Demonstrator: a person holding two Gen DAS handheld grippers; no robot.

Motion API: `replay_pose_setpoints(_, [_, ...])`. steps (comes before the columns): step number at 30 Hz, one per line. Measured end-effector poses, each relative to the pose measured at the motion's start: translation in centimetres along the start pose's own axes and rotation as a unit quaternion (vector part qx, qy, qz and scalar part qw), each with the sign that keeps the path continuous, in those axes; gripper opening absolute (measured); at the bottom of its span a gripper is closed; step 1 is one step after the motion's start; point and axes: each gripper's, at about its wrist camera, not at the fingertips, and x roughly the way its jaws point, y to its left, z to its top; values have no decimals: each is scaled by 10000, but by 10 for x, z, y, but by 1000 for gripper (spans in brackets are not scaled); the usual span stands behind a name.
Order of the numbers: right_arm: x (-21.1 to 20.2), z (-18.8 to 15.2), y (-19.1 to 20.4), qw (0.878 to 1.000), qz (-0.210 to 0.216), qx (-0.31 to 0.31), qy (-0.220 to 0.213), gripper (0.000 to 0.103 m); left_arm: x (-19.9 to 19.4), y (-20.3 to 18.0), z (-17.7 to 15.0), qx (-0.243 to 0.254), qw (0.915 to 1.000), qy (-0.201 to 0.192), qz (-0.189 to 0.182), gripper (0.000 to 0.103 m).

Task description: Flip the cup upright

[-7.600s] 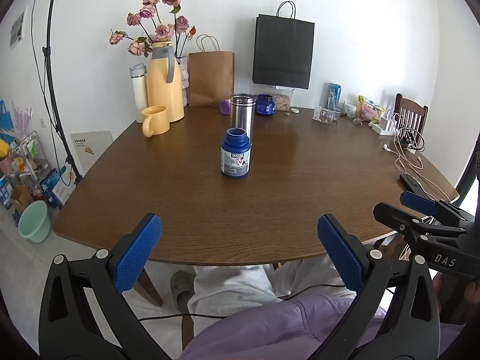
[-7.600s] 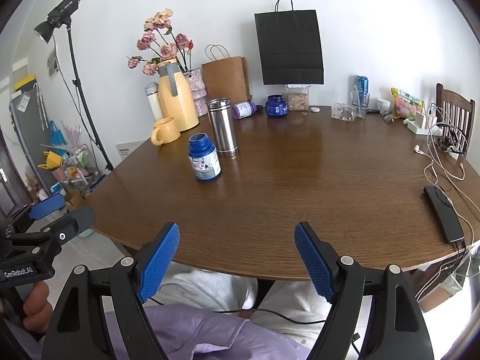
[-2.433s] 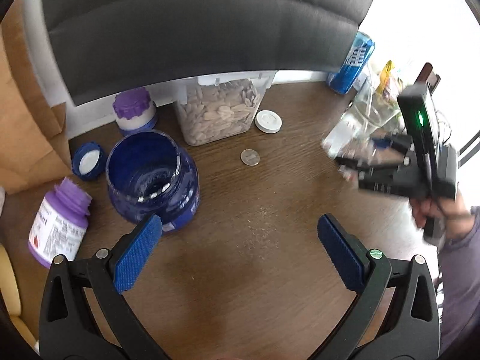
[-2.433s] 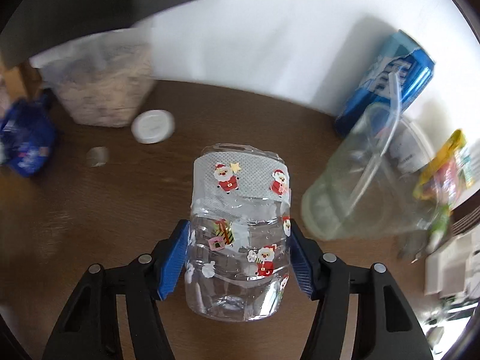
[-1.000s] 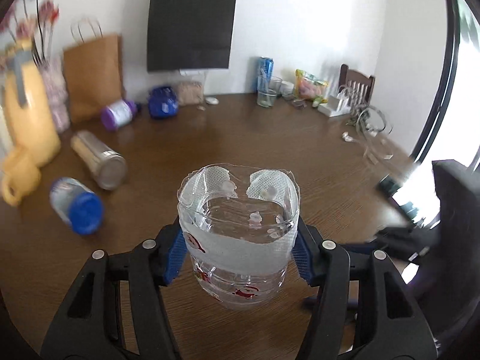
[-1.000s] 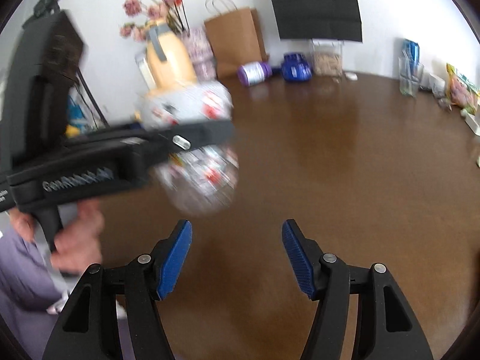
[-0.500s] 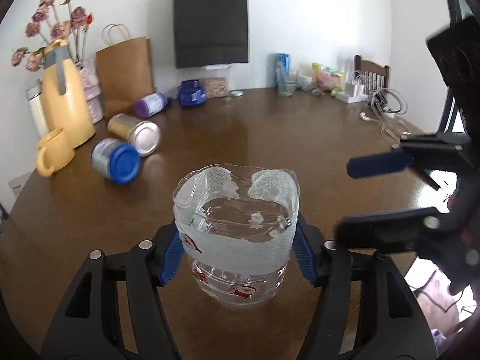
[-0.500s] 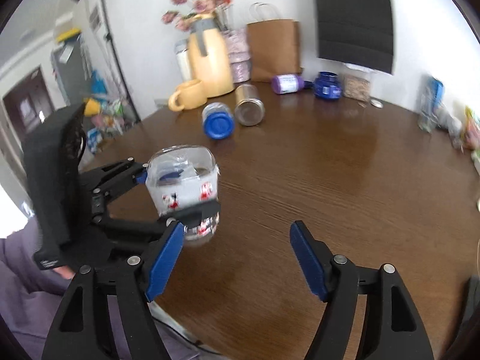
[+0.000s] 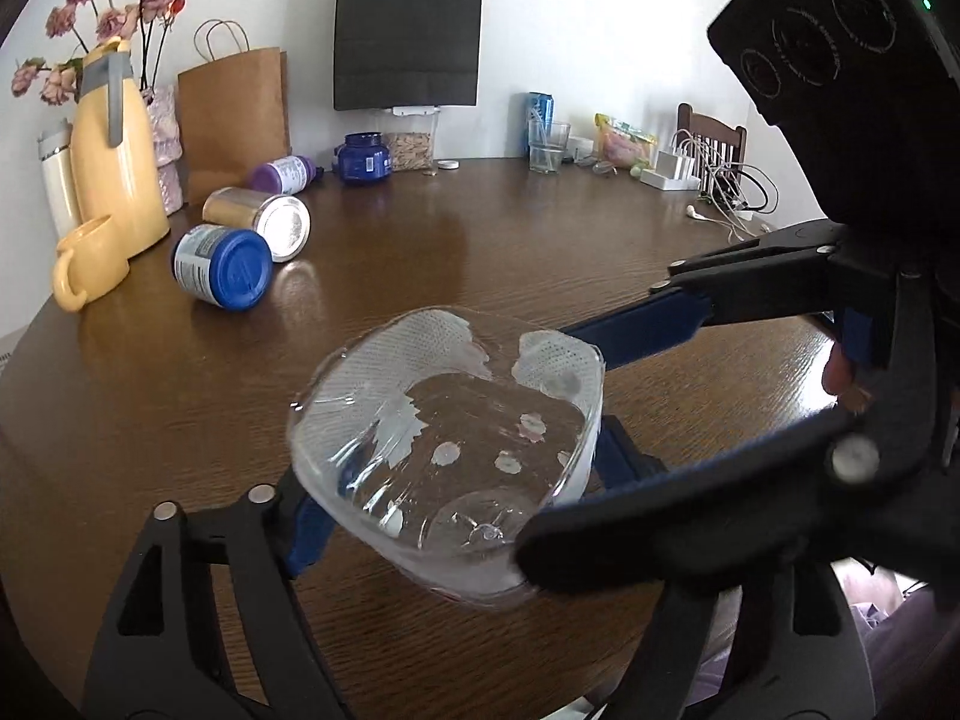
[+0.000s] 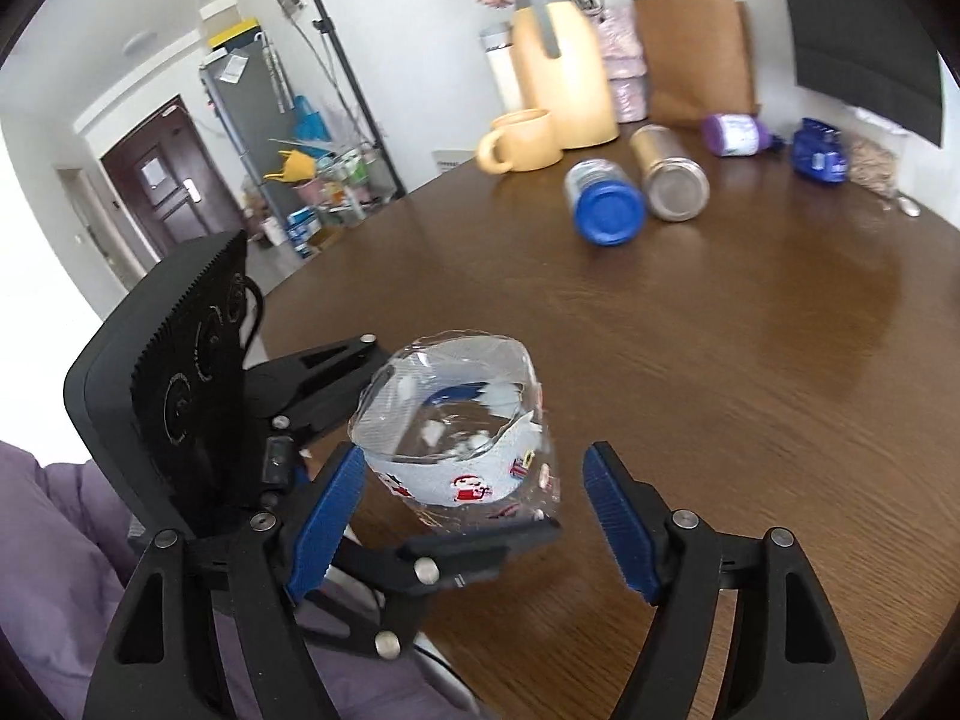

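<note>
A clear plastic cup (image 9: 456, 456) with Santa stickers is held mouth up, slightly tilted, in my left gripper (image 9: 456, 498), which is shut on it over the table's near edge. It also shows in the right wrist view (image 10: 459, 438), with the left gripper's black fingers (image 10: 468, 546) round its base. My right gripper (image 10: 474, 516) is open, its blue pads on either side of the cup without touching. In the left wrist view it reaches in from the right (image 9: 636, 378) around the cup.
On the brown table (image 9: 480, 252) lie a blue-lidded jar (image 9: 222, 267), a steel tumbler (image 9: 261, 219) and a purple bottle (image 9: 282, 174). A yellow mug (image 9: 90, 270), yellow jug, paper bags, a blue jar and a glass stand at the back. Cables lie far right.
The right gripper has moved in around the cup from the right. The cup has tilted in the left gripper and sits lower, closer to the table's near edge.
</note>
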Motion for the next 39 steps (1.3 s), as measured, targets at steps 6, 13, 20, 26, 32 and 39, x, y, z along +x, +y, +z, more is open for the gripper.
replay_pose_setpoints(6, [18,-8,10,9990,211,-227,308,82,-14,-4,-7,201,9965,-133,-795,98])
replay_pose_setpoints(13, [28,-11,0,9996,168,-125,173,84,-17,-6,-2,629,9877,-153,-1423,96])
replay_pose_setpoints(20, [16,-13,-21,9992,-185,339,-142,73,-6,-7,9,959,9906,-41,-972,97])
replay_pose_setpoints(26, [-6,8,-60,9916,-987,692,-469,73,18,31,29,92,9998,189,-76,98])
replay_pose_setpoints(32, [2,51,-121,9741,-1884,1120,-564,74,43,83,55,-1255,9846,309,1175,98])
replay_pose_setpoints(39, [33,70,-157,9604,-2284,1559,-335,74,61,98,73,-1370,9779,369,1537,98])
